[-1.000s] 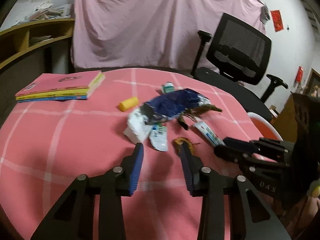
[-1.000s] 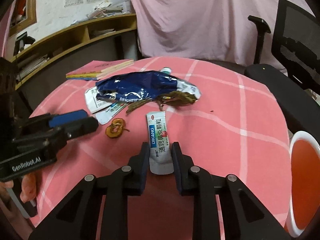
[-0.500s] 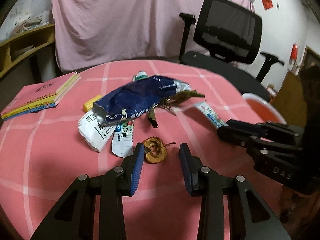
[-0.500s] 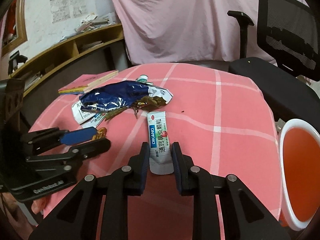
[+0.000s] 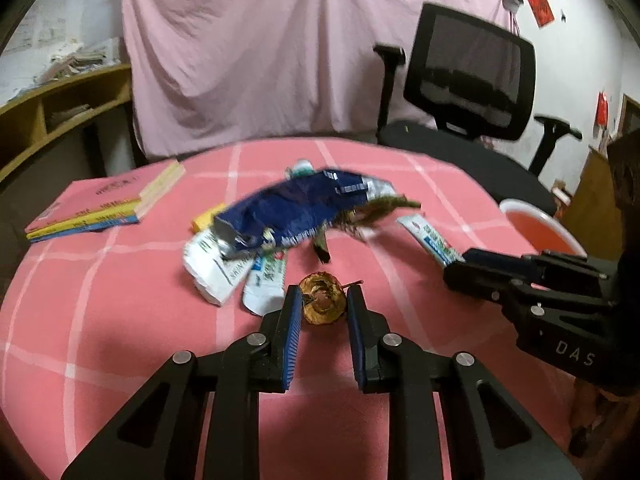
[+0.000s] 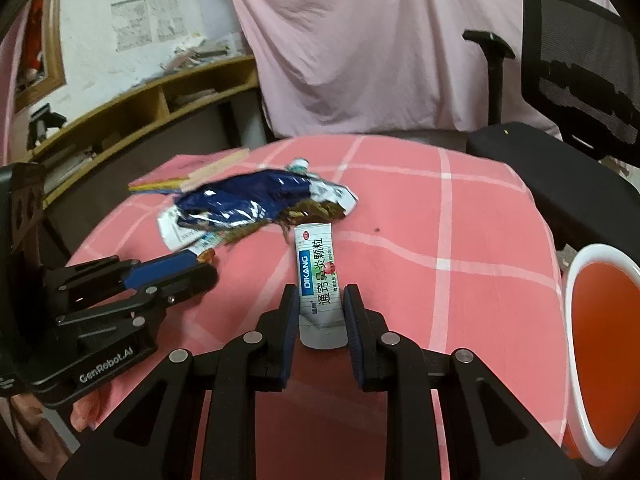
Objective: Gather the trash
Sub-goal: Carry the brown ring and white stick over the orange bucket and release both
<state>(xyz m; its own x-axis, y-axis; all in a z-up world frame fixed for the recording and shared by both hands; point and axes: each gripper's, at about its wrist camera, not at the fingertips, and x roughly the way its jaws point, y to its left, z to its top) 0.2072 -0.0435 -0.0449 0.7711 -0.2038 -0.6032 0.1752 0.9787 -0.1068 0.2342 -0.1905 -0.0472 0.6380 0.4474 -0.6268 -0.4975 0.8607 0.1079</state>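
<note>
Since a second ago my left gripper (image 5: 322, 303) reaches dried fruit slice (image 5: 322, 298), jaws closing around it, right gripper (image 6: 322, 300) clamps sachet (image 6: 318, 276), pink checked tablecloth (image 5: 120, 300), pink drape (image 5: 260, 48) behind, office chair (image 5: 468, 80).

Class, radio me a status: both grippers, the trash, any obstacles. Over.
Left gripper closing round dried fruit slice. Right gripper shut on sachet. Wrapper pile beyond, nothing blocking.

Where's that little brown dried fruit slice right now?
In the left wrist view, the fruit slice lies on the pink tablecloth between the closing left gripper jaws, just near of the white sachets.
</note>
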